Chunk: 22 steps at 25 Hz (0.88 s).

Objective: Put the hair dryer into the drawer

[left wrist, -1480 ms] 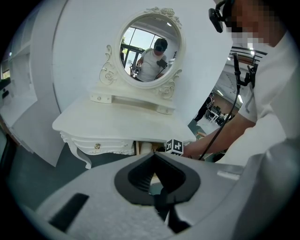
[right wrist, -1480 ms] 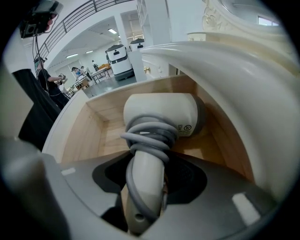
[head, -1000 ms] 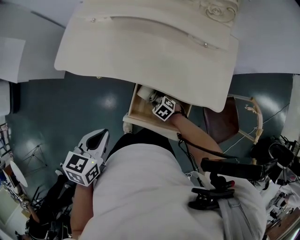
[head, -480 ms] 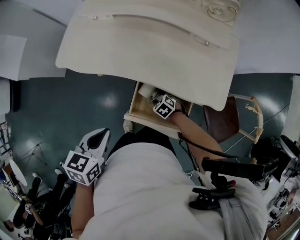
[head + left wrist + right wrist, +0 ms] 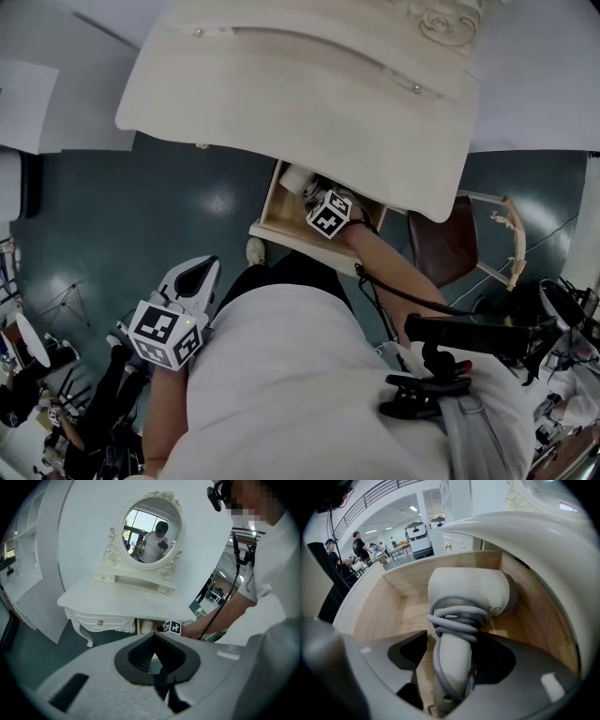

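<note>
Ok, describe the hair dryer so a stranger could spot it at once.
Find the white dressing table with the oval mirror. Its open wooden drawer holds the hair dryer: a white body with grey cord coiled round the handle, against bare pale wood.

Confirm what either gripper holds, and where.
Nothing gripped. Right gripper jaws are opening around the hair dryer handle; it lies in the drawer. Left gripper shut, empty.
</note>
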{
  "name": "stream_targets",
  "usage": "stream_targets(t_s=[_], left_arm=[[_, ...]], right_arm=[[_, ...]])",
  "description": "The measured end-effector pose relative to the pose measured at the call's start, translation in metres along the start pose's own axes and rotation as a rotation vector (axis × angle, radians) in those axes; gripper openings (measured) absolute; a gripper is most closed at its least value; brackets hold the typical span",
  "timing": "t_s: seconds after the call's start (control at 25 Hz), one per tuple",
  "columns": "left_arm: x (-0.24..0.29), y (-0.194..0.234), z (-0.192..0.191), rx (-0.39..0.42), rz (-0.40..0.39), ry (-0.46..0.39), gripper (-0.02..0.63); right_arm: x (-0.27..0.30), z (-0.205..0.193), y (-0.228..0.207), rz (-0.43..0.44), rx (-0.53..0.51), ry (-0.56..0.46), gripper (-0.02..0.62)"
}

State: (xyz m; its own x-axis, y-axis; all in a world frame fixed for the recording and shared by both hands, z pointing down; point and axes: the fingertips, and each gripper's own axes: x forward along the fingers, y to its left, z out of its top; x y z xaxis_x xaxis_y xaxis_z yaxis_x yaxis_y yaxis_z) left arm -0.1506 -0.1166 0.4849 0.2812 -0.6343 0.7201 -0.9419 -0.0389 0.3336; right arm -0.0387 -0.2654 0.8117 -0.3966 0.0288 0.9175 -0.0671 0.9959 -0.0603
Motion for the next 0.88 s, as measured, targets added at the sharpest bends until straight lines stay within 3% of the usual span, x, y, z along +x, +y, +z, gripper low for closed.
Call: stream_targets(t_s=[0.12, 0.28, 0.88], left_arm=[[-0.003, 0.0, -0.003, -0.002, 0.005, -0.005, 0.002], [-0.006, 0.002, -0.004, -0.006, 0.01, -0.01, 0.002], [-0.019, 0.013, 0.001, 0.004, 0.002, -0.027, 0.002]], right_arm=[[0.0, -0.001, -0.001, -0.017, -0.003, 0.004, 0.308], [0.0, -0.003, -0.008, -0.04, 0.034, 0.01, 0.365], [-0.007, -0.006, -0.008, -0.041, 0.017, 0.071, 0.356]])
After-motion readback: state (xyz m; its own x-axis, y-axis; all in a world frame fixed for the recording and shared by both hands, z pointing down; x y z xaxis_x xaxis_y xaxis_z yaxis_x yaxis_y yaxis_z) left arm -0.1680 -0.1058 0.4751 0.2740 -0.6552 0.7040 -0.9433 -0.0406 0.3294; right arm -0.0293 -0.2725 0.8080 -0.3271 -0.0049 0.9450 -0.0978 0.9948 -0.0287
